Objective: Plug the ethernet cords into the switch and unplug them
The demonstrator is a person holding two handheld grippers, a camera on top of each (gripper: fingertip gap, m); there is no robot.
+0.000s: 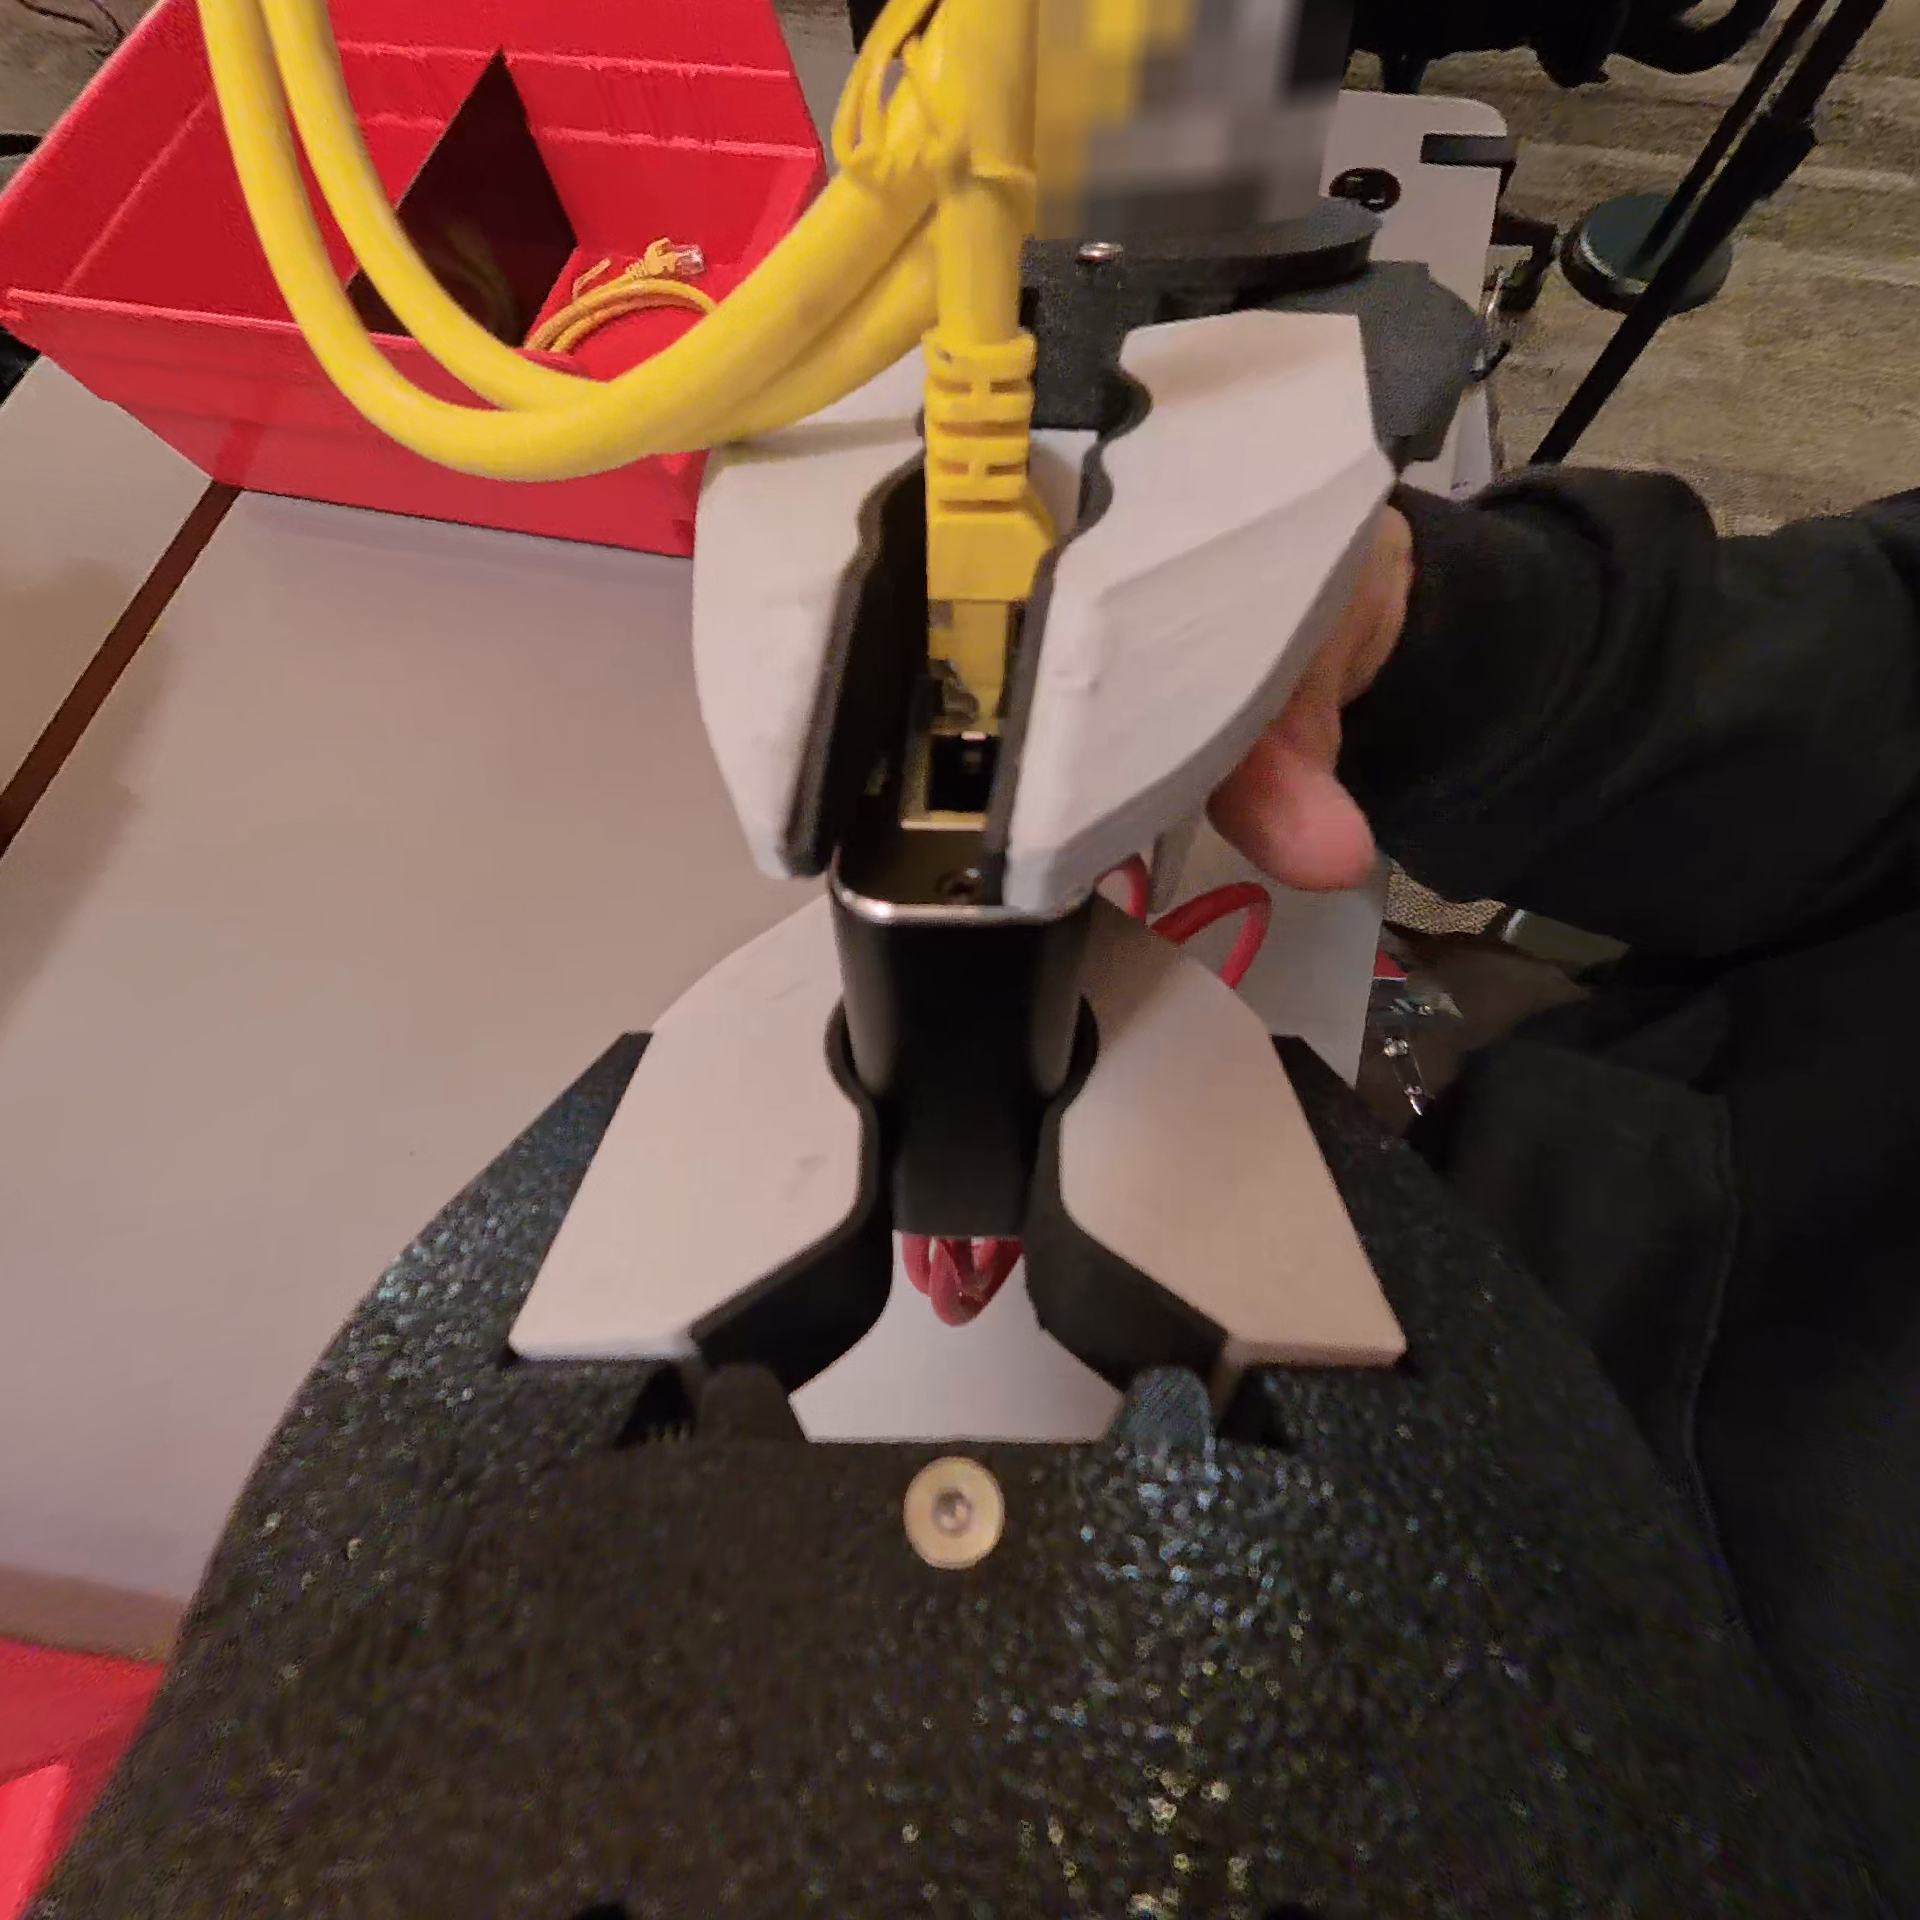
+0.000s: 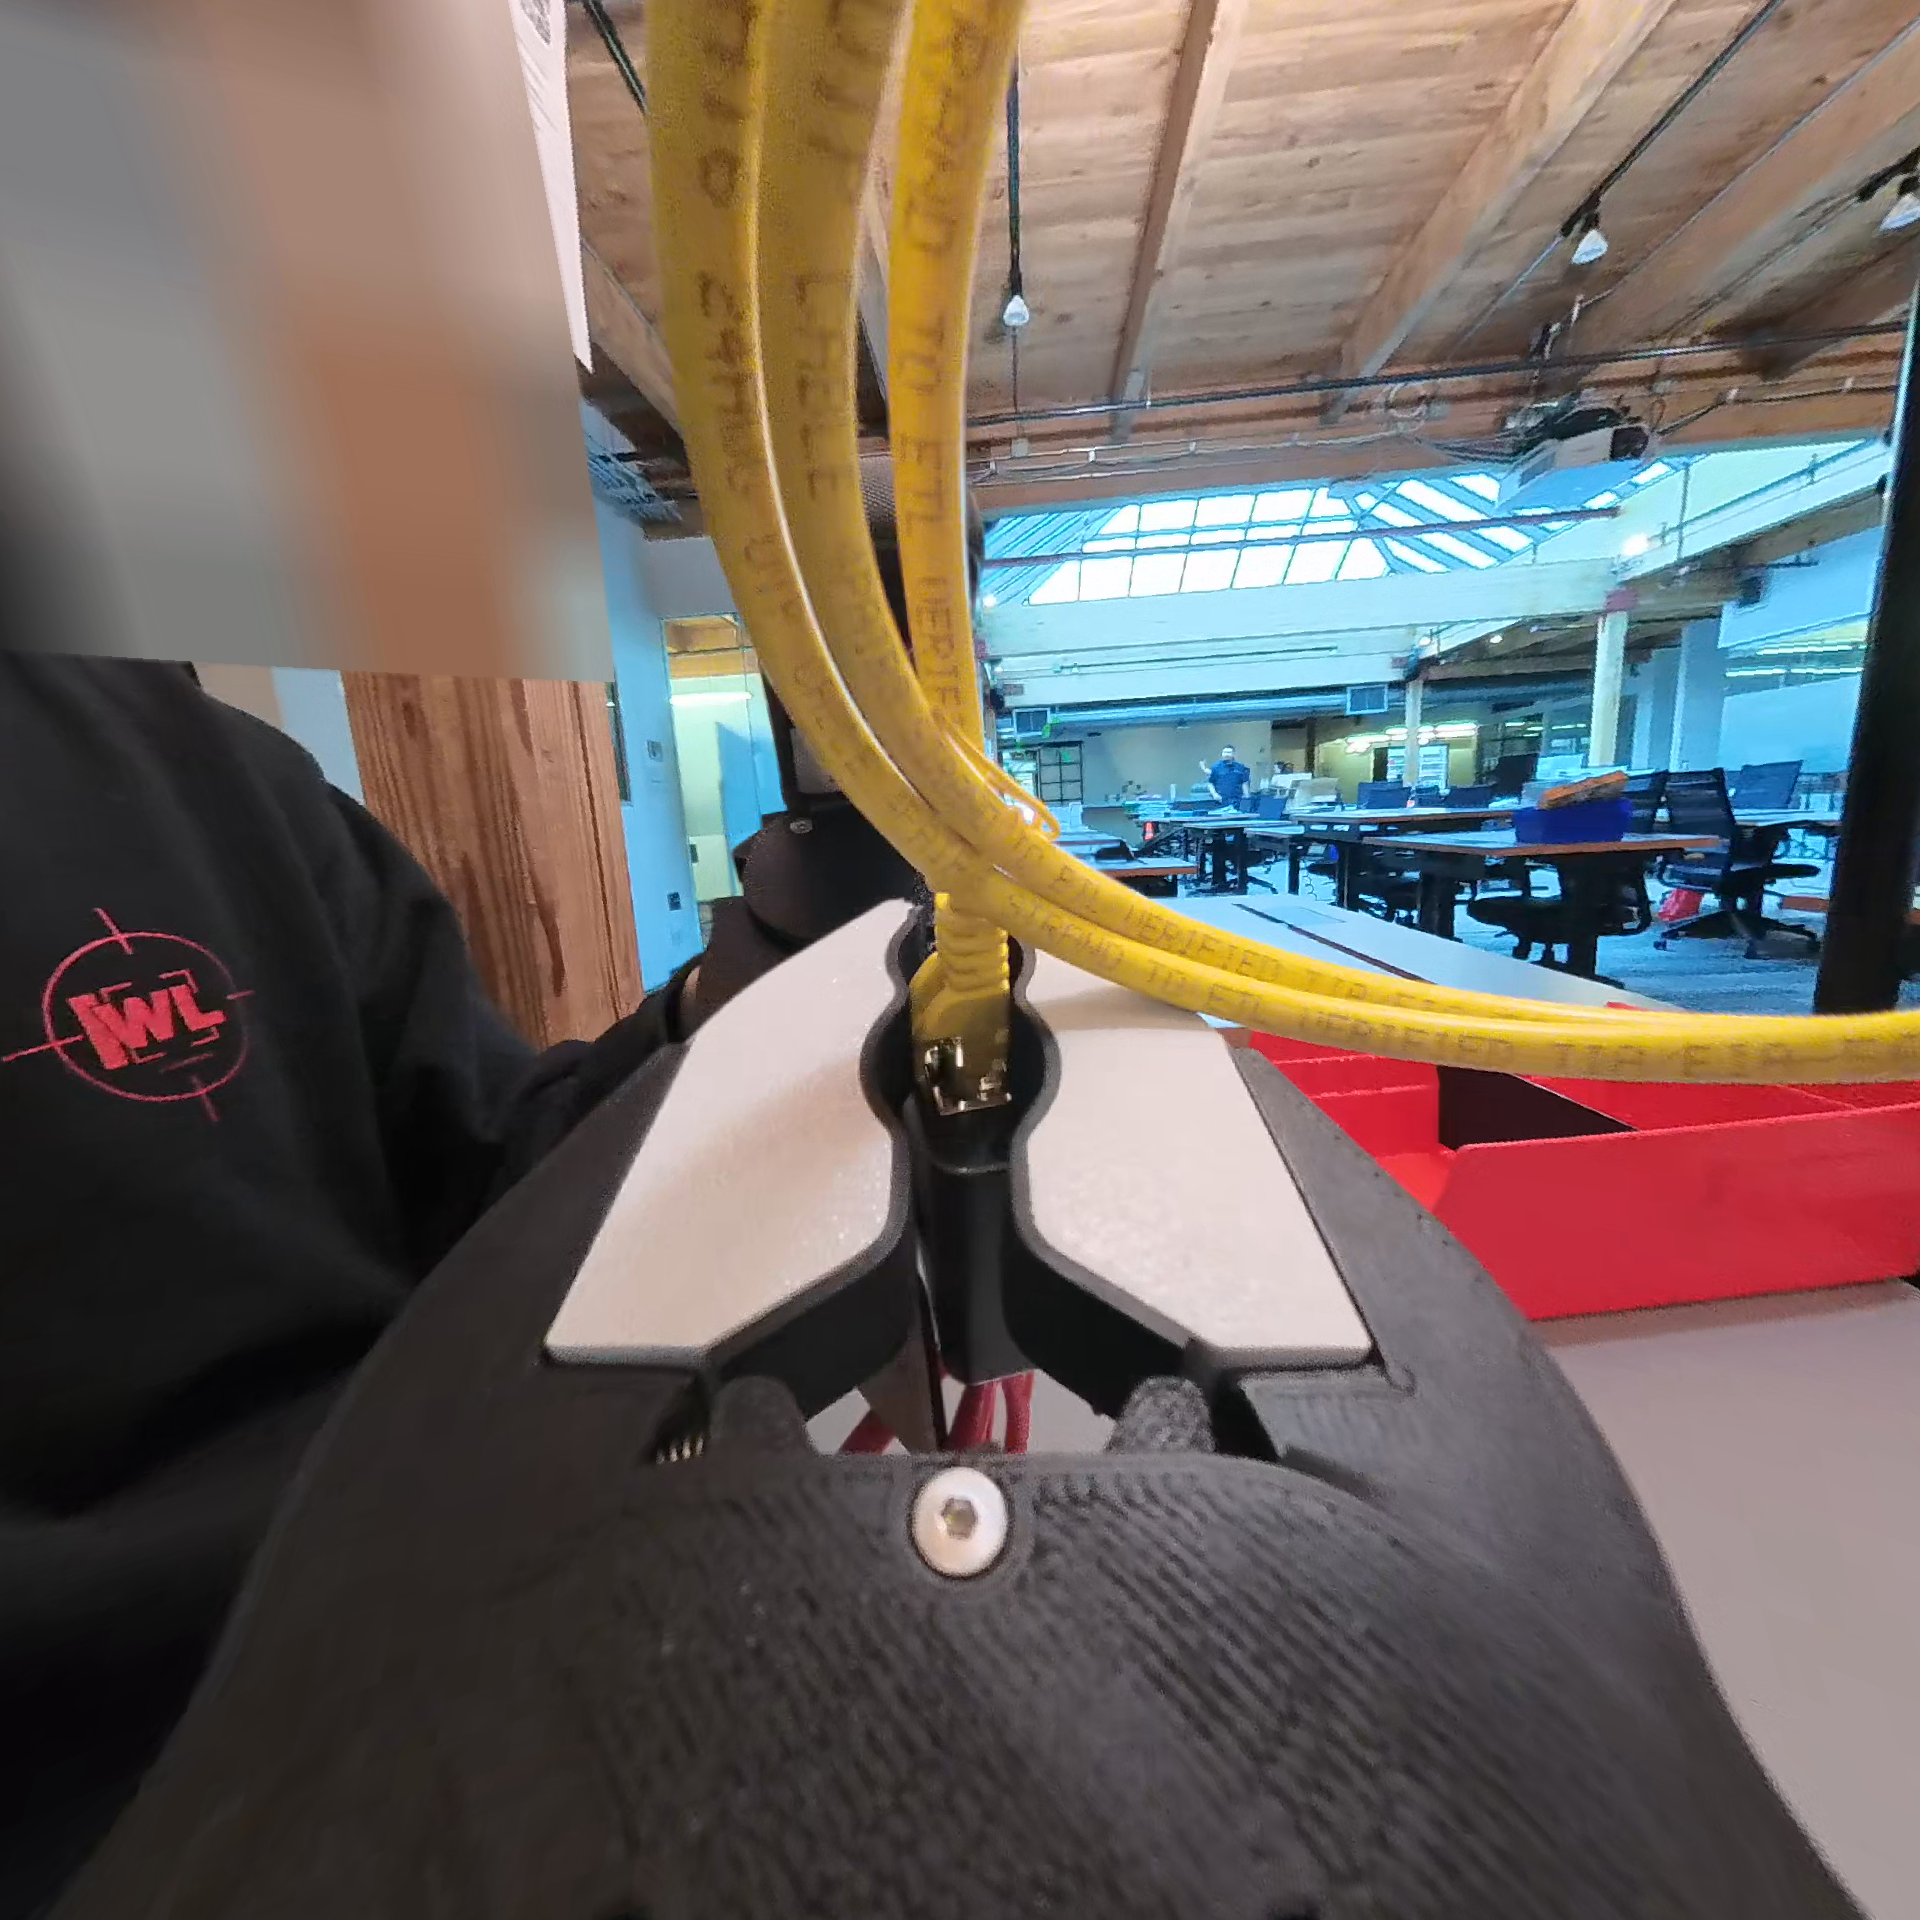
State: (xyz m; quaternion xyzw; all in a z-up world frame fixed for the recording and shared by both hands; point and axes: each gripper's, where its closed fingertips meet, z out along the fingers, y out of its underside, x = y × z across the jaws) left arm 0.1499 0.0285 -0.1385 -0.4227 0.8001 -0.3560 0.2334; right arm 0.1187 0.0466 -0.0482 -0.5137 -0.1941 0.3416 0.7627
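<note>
My left gripper [image 1: 961, 925] is shut on the black switch [image 1: 956, 997] and holds it above the table with its port face turned up. My right gripper [image 2: 966, 925] is shut on the plug [image 2: 961, 997] of a yellow ethernet cord [image 2: 1351, 1008]. In the left wrist view its grey fingers [image 1: 1174, 582] straddle the far end of the switch. The plug [image 1: 977, 520] points down at the port face, and its clear tip is at the ports. I cannot tell whether it is seated. An empty port [image 1: 956, 790] shows beside it. The cord loops up and away [image 1: 416, 343].
A red bin [image 1: 156, 343] at the back left of the white table [image 1: 364, 831] holds another coiled yellow cord [image 1: 634, 301]. Red cords [image 1: 1226, 914] lie under the switch. A person's hand [image 1: 1299, 790] and dark sleeve are on the right. Another red bin [image 1: 62, 1745] is at the near left. The grippers' ends are close to 9 cm from one another.
</note>
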